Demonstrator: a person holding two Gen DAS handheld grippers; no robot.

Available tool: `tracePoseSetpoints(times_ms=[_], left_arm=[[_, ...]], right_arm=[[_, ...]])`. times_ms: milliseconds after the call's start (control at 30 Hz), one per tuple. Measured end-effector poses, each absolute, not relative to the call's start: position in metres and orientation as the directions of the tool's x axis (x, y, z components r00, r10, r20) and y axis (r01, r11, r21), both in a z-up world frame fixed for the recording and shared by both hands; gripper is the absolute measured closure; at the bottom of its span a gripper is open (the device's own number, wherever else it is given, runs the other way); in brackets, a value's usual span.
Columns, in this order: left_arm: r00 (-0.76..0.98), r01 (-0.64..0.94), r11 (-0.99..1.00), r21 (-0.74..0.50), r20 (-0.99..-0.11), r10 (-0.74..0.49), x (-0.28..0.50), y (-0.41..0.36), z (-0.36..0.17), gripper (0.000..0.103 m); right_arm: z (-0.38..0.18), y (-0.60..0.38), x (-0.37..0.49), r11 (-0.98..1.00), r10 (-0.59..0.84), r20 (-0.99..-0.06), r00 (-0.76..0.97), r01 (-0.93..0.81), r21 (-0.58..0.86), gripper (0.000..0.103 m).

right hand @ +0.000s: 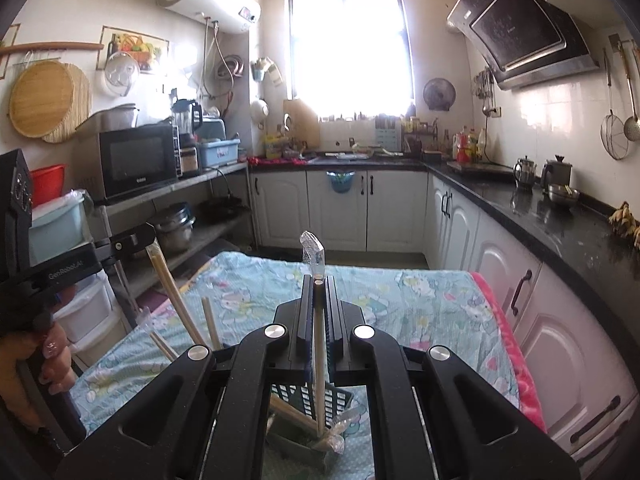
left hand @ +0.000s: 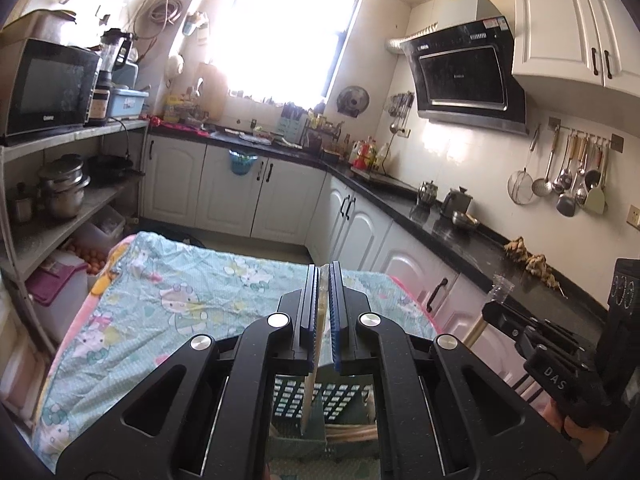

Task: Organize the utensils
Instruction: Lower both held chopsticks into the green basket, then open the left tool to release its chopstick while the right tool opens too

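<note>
My left gripper point(left hand: 324, 280) is shut on a wooden chopstick point(left hand: 314, 364) that hangs down into a dark green perforated utensil basket point(left hand: 320, 400) below the fingers. My right gripper point(right hand: 319, 286) is shut on another wooden chopstick point(right hand: 319, 360) with a clear plastic wrapper point(right hand: 312, 250) on its top end; its lower end reaches into the basket point(right hand: 308, 400). In the right wrist view the left gripper point(right hand: 140, 240) holds its chopstick point(right hand: 176, 300) at the left, and other chopsticks point(right hand: 210, 322) stand in the basket. The right gripper point(left hand: 496, 312) shows at the right of the left wrist view.
The basket stands on a table with a light blue cartoon-print cloth point(left hand: 180, 300) point(right hand: 420, 312). White cabinets under a black counter point(left hand: 460, 236) run along the right. A shelf with a microwave point(left hand: 44, 88) and pots stands at the left.
</note>
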State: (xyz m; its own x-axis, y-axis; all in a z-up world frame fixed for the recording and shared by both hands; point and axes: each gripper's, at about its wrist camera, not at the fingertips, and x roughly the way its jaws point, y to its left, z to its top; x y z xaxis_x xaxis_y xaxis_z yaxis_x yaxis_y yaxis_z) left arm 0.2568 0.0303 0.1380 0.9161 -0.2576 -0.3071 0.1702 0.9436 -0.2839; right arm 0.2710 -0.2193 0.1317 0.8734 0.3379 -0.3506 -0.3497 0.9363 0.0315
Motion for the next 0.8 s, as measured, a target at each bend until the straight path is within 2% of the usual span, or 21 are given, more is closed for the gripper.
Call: tracePoseSetpoints(times_ms=[200,300,333,400,467,567,800], left_arm=[[0.903,0.172,0.945,-0.277,-0.340,-0.264,0.258,0.026,0.127,0.100],[0.896,0.169,0.946,-0.277,-0.357,-0.264,0.259,0.025,0.121,0.100],[0.894,0.167,0.946,-0.277,-0.363,-0.264,0.259,0.024,0.120,0.099],[0.890,0.163,0.947,-0.277,-0.374,-0.263,0.259,0.024,0.117,0.091],[0.887,0.166,0.945,-0.282,-0.377,-0.268,0.256,0.025,0.117,0.078],[0.888,0.165,0.946,-0.277,-0.375,-0.265,0.251,0.026,0.119,0.073],[0.897,0.163,0.944,-0.286,-0.355,-0.262,0.230,0.033,0.133,0.042]], right_arm=[[0.116,-0.218,0.277,0.941,0.324,-0.391,0.862,-0.336,0.039,0.097],[0.111,-0.219,0.276,0.942,0.320,-0.406,0.856,-0.331,0.045,0.082],[0.110,-0.220,0.275,0.942,0.322,-0.409,0.854,-0.332,0.049,0.080],[0.110,-0.220,0.273,0.942,0.324,-0.412,0.852,-0.332,0.053,0.079],[0.110,-0.222,0.270,0.942,0.324,-0.411,0.852,-0.332,0.054,0.074],[0.112,-0.225,0.266,0.942,0.326,-0.410,0.852,-0.331,0.061,0.068],[0.118,-0.232,0.247,0.942,0.328,-0.387,0.862,-0.329,0.066,0.050]])
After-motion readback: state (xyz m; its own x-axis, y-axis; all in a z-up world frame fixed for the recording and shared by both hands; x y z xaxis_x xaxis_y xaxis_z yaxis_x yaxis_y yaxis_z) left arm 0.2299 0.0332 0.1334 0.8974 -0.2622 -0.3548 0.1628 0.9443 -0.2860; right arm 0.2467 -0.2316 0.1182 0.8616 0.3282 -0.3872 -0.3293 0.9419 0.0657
